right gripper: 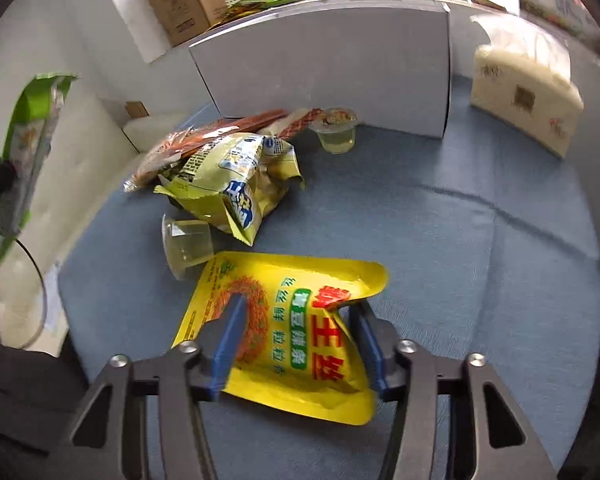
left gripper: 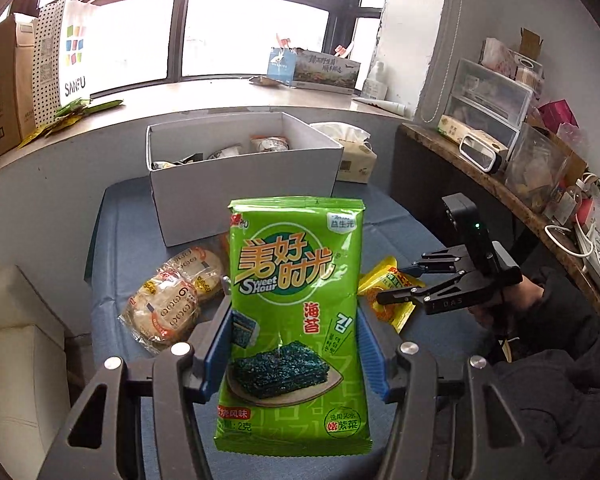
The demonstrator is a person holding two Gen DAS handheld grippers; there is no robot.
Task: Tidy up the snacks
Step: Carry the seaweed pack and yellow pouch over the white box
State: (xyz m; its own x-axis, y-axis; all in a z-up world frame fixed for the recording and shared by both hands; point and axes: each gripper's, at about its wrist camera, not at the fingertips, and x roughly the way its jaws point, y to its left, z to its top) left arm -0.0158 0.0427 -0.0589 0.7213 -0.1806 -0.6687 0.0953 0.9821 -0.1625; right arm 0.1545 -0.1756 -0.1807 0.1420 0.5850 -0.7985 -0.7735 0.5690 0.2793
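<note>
Left gripper (left gripper: 296, 344): jaws clamped on the green seaweed packet (left gripper: 296, 300), held upright above the blue surface (left gripper: 400, 232).
Right gripper (right gripper: 296, 340): jaws apart, straddling the yellow snack bag (right gripper: 284, 336), which lies flat on the blue surface; whether the pads touch it I cannot tell.
Beyond: rice cracker packs (left gripper: 172, 300), then the white box (left gripper: 244, 168) with snacks inside.
Beside box: tissue pack (left gripper: 356, 152).

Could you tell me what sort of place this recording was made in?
Probably a lived-in room at home or a small office, not a lab. A windowsill holds shopping bags, a side shelf is crowded with plastic drawers and clutter, and snacks lie on a blue mat beside a white box.
</note>
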